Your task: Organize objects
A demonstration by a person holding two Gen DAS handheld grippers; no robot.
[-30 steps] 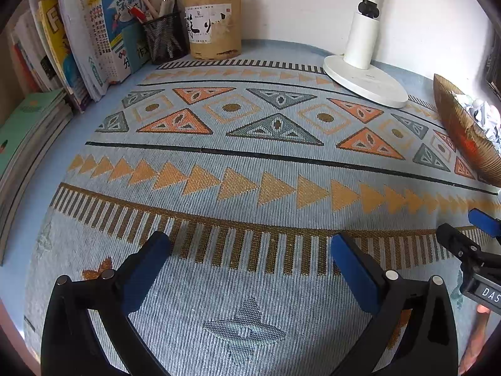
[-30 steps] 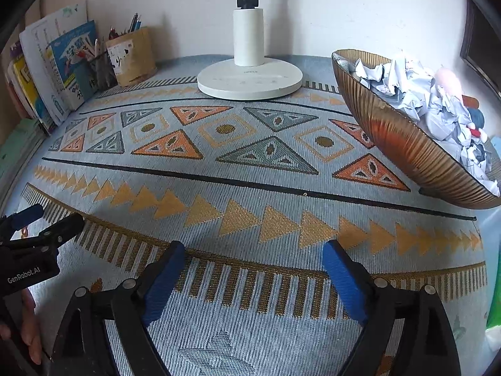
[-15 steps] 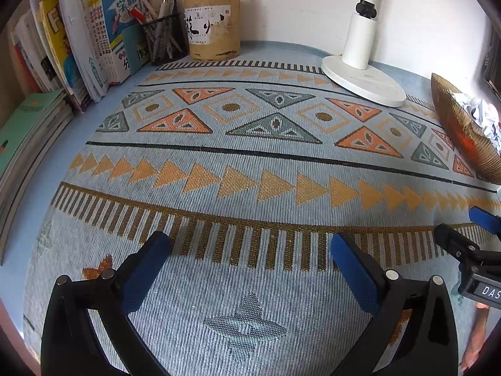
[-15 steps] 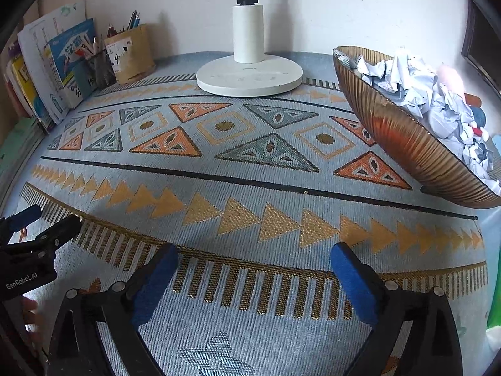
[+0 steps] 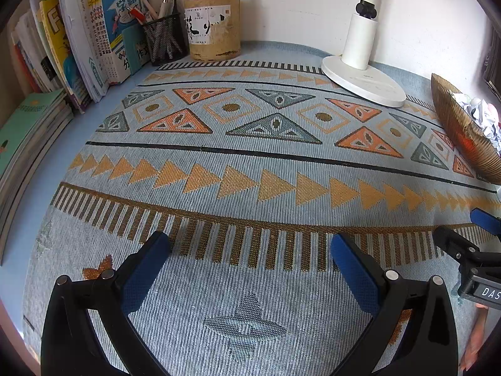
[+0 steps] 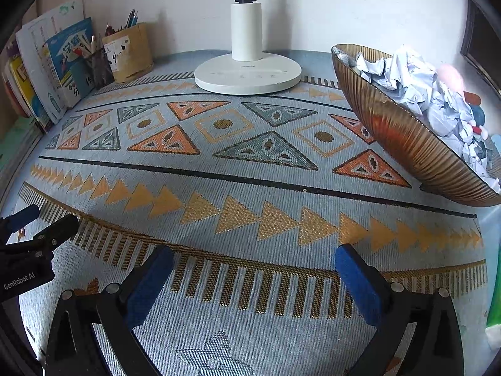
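**Both grippers held open over a cleared patterned mat**

The left gripper and the right gripper are shown side by side above the woven mat, each with its jaws spread wide and nothing held between the blue pads. No loose object is seen on the mat. The items apparently gathered are found in the ribbed amber bowl at the right edge: crumpled paper and small toys, partly hidden. The bowl's long axis is seen to run from the lamp base toward the near right. Pens stand upright in the mesh cup and the paper-labelled pot, beside the books. If a further item is to be taken, a centred approach with jaws across its narrow side is judged best.
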